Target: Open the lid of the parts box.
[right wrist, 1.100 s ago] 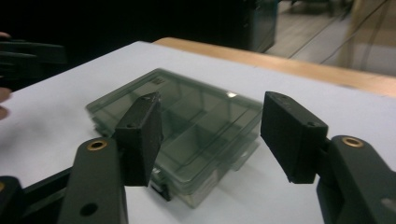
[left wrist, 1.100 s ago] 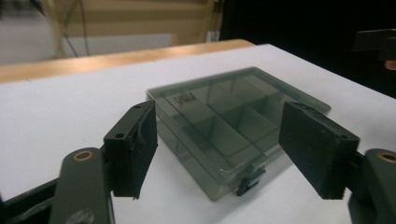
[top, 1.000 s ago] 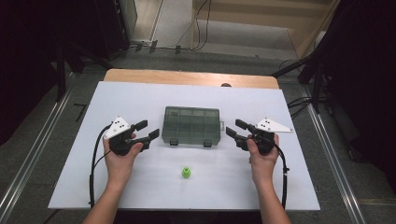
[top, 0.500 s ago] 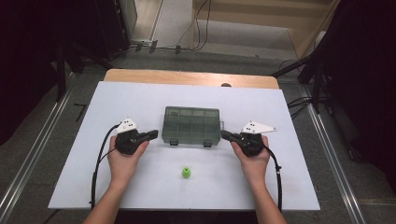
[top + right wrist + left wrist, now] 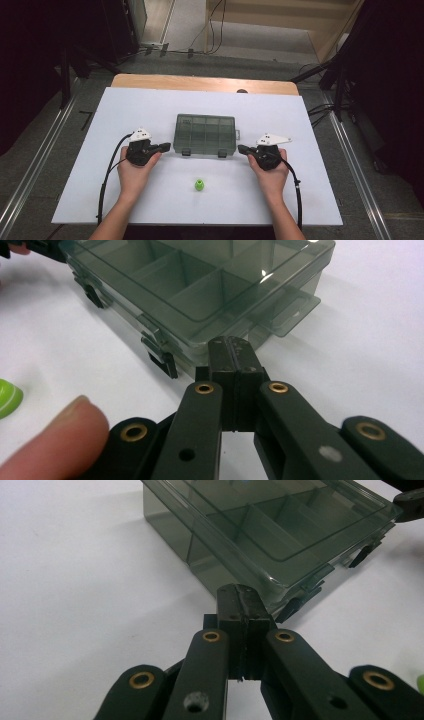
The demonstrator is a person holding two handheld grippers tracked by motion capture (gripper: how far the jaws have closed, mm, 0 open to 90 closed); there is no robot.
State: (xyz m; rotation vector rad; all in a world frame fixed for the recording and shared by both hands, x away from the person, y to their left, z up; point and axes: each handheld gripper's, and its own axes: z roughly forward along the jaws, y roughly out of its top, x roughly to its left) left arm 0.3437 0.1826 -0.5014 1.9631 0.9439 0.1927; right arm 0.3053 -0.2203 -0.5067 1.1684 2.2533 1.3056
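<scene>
Flanking the closed smoky-grey clear plastic compartment box [image 5: 205,134] at its near corners, the left gripper [image 5: 165,147] and right gripper [image 5: 243,148] are held fully closed on nothing, an approach judged preparatory to unlatching, which calls for tips pressed under its front clasps.
</scene>
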